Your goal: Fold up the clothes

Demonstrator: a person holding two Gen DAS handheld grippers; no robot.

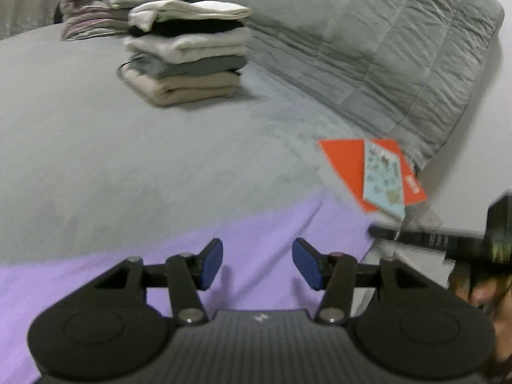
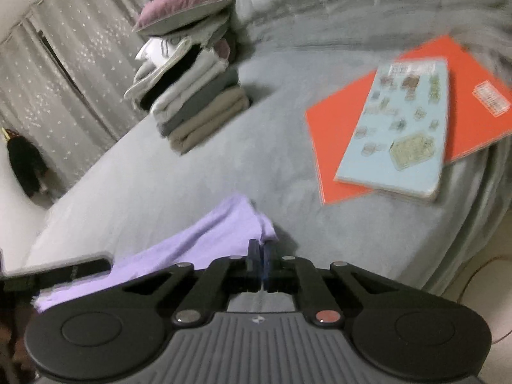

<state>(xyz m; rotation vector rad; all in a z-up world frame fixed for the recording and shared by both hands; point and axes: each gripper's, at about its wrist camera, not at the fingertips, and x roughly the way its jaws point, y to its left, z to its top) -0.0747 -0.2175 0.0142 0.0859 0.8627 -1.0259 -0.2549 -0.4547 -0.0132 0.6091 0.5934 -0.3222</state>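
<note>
A purple garment lies spread across the near part of a grey bed, the left gripper poised above it with its blue-padded fingers spread apart and holding nothing. The right gripper has its fingers pressed together on a corner of the garment. Farther back sits a stack of folded clothes, well apart from two books, one pale blue atop one orange.

Two books, one folded-clothes stack
</note>
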